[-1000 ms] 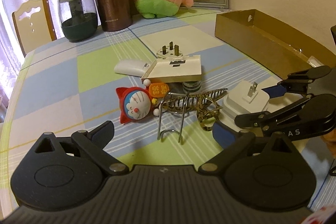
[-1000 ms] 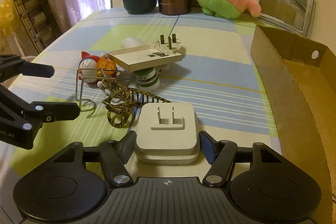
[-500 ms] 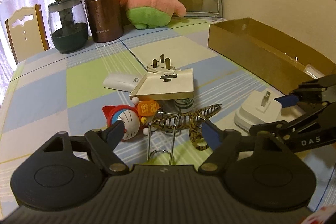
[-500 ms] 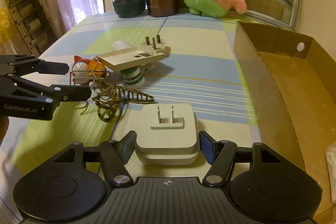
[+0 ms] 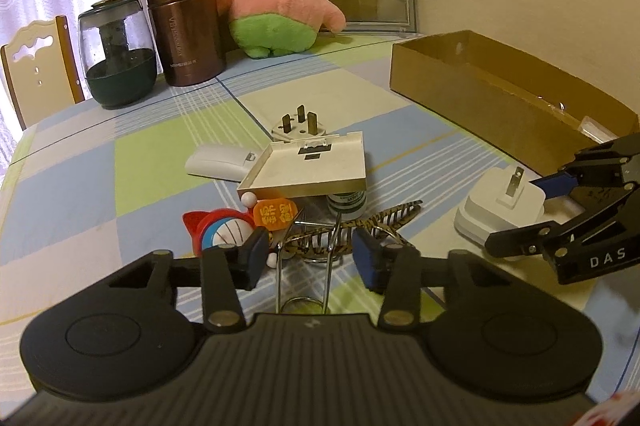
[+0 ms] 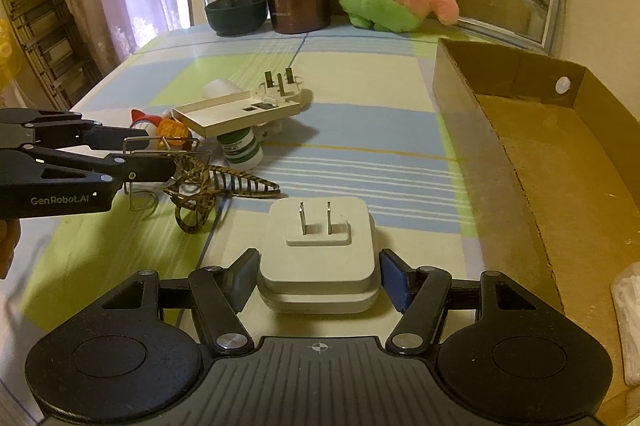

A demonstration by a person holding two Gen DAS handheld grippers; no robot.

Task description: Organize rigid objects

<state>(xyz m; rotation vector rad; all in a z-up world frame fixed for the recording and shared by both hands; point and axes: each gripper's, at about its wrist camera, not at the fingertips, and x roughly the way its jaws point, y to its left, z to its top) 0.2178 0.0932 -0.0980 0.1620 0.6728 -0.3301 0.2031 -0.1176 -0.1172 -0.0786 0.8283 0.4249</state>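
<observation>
A bent metal wire holder [image 5: 304,262] lies on the checked tablecloth, and my left gripper [image 5: 310,258] straddles it. Its jaws are closing, and a small gap still shows between each pad and the wire. In the right wrist view the left gripper [image 6: 160,154] reaches in from the left over the wire holder [image 6: 138,146]. My right gripper [image 6: 320,280] is shut on a white two-pin charger [image 6: 320,254], prongs up, one pad against each side. The left wrist view has that charger [image 5: 500,206] at the right, in the right gripper [image 5: 524,216].
Just past the wire holder lie a leopard-pattern hair clip [image 5: 384,222], a red and blue cat toy [image 5: 218,232], a small green-labelled bottle [image 5: 346,202], a beige tray [image 5: 312,166] and a white three-pin plug [image 5: 298,124]. An open cardboard box [image 6: 560,154] sits at the right. A jar, flask and plush star line the back.
The left gripper's jaws have narrowed from wide open to close around the wire holder, and the view has edged forward over it. The right gripper keeps its grip on the charger.
</observation>
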